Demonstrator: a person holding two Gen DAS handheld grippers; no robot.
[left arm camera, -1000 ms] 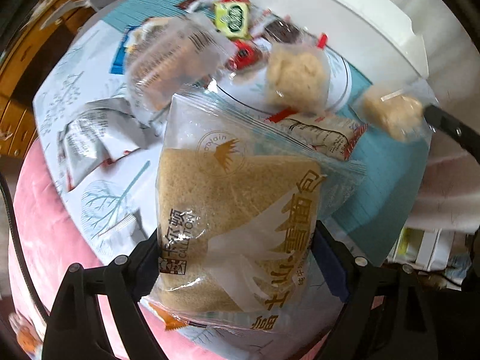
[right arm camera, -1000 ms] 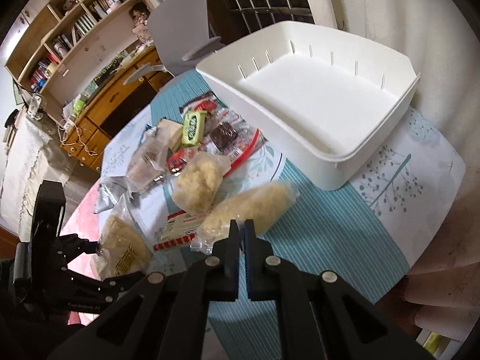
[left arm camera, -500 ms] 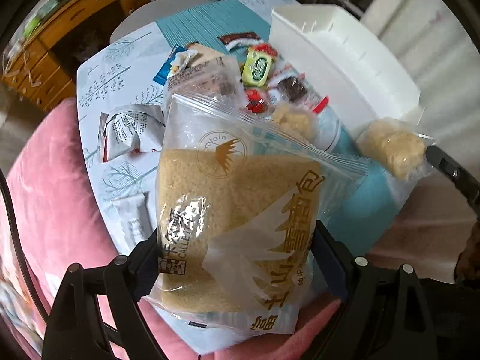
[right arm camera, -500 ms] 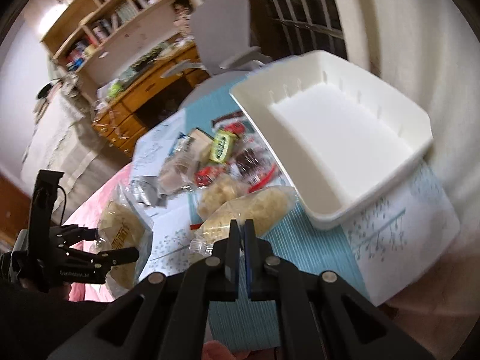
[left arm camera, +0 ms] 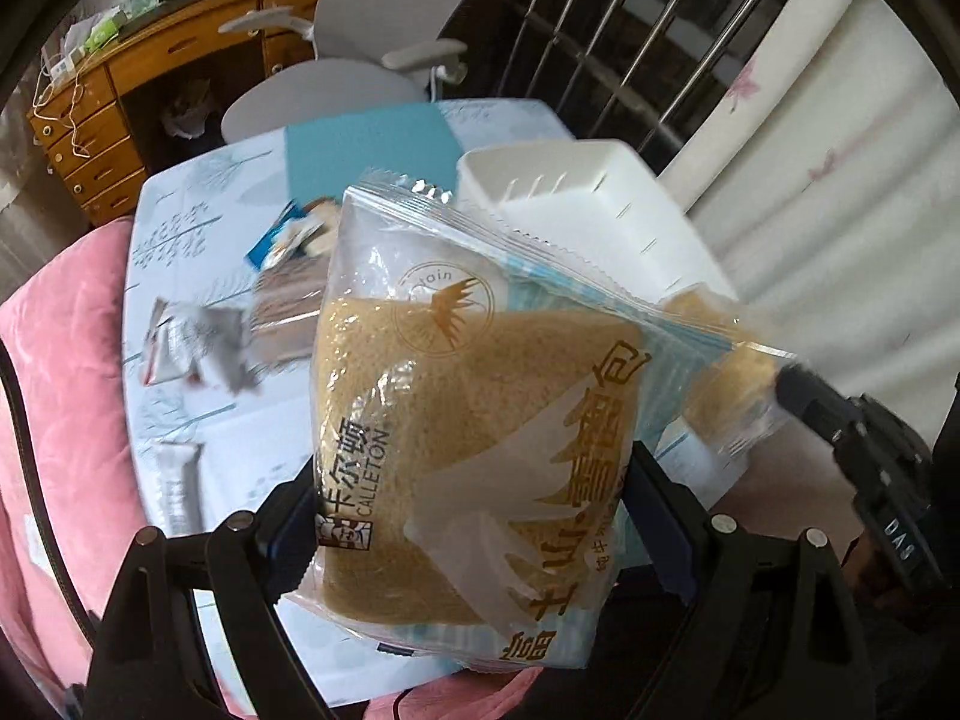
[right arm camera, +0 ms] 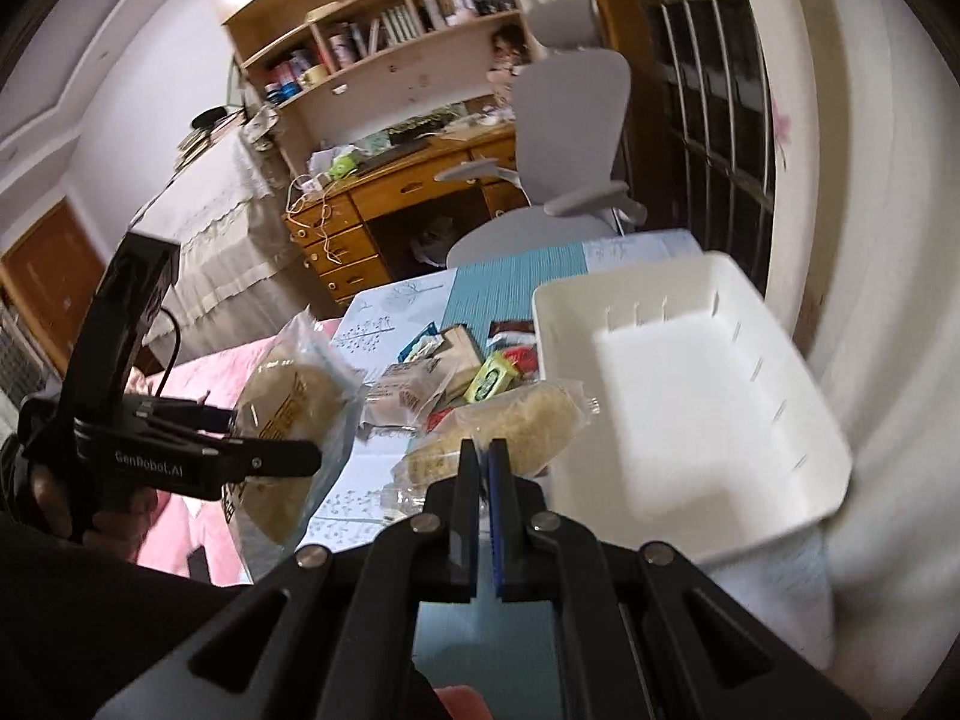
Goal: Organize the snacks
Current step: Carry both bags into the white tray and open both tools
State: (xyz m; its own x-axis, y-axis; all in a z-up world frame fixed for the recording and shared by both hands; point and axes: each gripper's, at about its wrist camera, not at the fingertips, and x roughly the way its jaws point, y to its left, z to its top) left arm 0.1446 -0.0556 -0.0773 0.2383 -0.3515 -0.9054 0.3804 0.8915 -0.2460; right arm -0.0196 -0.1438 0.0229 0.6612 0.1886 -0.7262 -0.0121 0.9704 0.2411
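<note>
Two claws each grip a snack: the left claw (left arm camera: 474, 510) clamps the large bread bag (left arm camera: 474, 396) mid-frame, the right claw (right arm camera: 485, 468) pinches a smaller bread pack (right arm camera: 516, 423) beside the white bin (right arm camera: 690, 414), above the surface (right arm camera: 510, 282).

You see a golden-brown bread slice in a clear plastic bag (left arm camera: 474, 396) with gold lettering, a plain white rectangular plastic bin (right arm camera: 684, 396), a white tablecloth with blue-grey tree prints and a teal striped band (left arm camera: 366, 150), and a pink cushion (left arm camera: 60, 360).
</note>
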